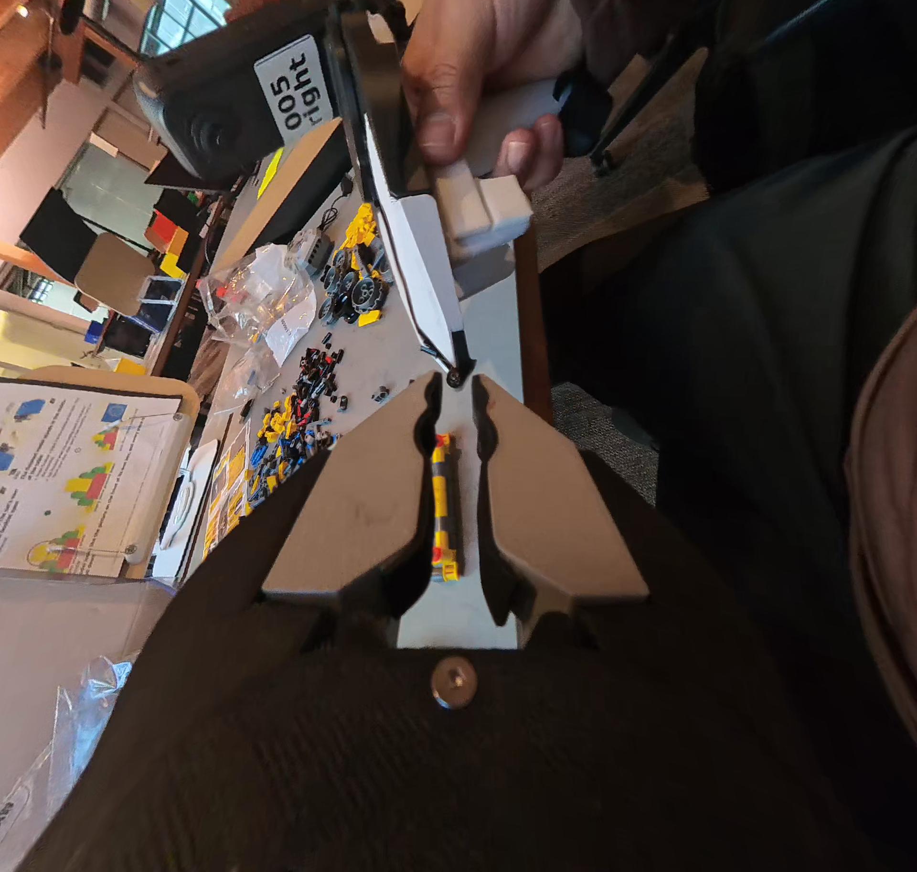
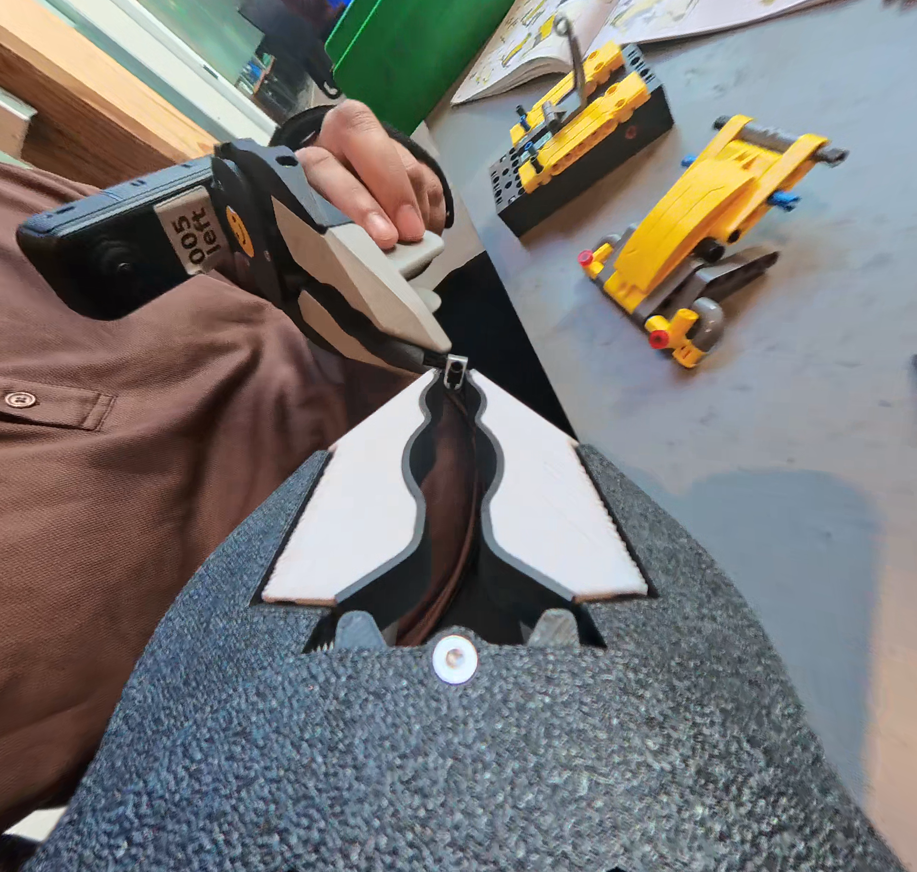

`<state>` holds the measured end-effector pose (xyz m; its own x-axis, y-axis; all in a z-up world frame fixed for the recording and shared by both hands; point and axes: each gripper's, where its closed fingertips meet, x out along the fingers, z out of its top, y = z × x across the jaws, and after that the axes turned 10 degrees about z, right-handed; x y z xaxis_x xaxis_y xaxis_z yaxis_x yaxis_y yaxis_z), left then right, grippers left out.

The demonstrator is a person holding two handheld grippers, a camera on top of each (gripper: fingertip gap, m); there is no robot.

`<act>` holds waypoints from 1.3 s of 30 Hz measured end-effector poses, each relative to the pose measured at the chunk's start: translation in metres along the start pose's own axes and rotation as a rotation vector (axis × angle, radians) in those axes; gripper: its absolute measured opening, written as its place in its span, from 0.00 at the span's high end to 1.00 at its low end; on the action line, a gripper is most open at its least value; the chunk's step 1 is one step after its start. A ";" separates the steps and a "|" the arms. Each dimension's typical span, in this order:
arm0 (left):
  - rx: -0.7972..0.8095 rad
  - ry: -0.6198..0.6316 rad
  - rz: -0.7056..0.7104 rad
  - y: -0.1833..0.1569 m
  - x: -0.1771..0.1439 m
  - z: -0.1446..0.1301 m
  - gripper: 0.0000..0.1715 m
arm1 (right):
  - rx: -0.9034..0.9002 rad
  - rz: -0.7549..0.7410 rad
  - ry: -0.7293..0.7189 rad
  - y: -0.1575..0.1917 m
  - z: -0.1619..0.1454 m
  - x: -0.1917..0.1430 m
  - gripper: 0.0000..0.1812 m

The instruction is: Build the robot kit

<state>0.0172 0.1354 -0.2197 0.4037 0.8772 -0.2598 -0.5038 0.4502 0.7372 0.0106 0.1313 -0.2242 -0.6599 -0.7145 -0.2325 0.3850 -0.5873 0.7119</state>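
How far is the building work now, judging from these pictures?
Built: a black-based assembly and a yellow arm assembly lie on the table. In hand: the right gripper pinches a small grey piece, the left gripper tips beside it. Left: loose pieces, wheels.

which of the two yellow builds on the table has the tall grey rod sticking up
The yellow build on the black block, next to the open instruction booklet. The curved yellow build nearer the camera has no upright rod.
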 end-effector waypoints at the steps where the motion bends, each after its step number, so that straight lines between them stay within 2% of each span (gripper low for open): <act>1: 0.007 -0.001 -0.007 -0.003 -0.002 0.001 0.97 | 0.007 0.012 0.007 0.003 -0.003 0.003 0.97; 9: 0.012 -0.025 -0.022 -0.011 -0.015 0.006 0.96 | 0.035 0.058 0.033 0.015 -0.008 0.015 0.97; 14: -0.034 -0.052 -0.004 0.001 -0.022 0.011 0.97 | -0.010 0.056 0.017 0.024 0.004 0.016 0.97; 18: -0.232 -0.107 -0.007 0.027 -0.032 0.020 0.97 | -0.199 -0.016 -0.026 0.037 0.033 0.014 0.96; 21: -0.385 -0.157 -0.025 0.043 -0.039 0.023 0.97 | -0.382 -0.136 -0.018 0.040 0.048 0.011 0.90; 27: -0.499 -0.191 -0.057 0.049 -0.044 0.019 0.97 | -0.677 -0.393 0.117 0.029 0.050 0.011 0.86; 30: -0.562 -0.204 -0.092 0.049 -0.045 0.017 0.97 | -0.763 -0.452 0.148 0.025 0.049 0.011 0.86; 34: -0.695 -0.232 -0.160 0.050 -0.046 0.017 0.97 | -0.789 -0.402 0.081 0.035 0.056 0.015 0.84; 39: -0.802 -0.303 -0.238 0.051 -0.052 0.024 0.97 | -0.761 -0.304 -0.001 0.045 0.059 0.015 0.87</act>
<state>-0.0108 0.1089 -0.1533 0.6932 0.7150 -0.0906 -0.7182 0.6958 -0.0037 -0.0201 0.1171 -0.1564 -0.8068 -0.4820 -0.3417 0.5212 -0.8530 -0.0272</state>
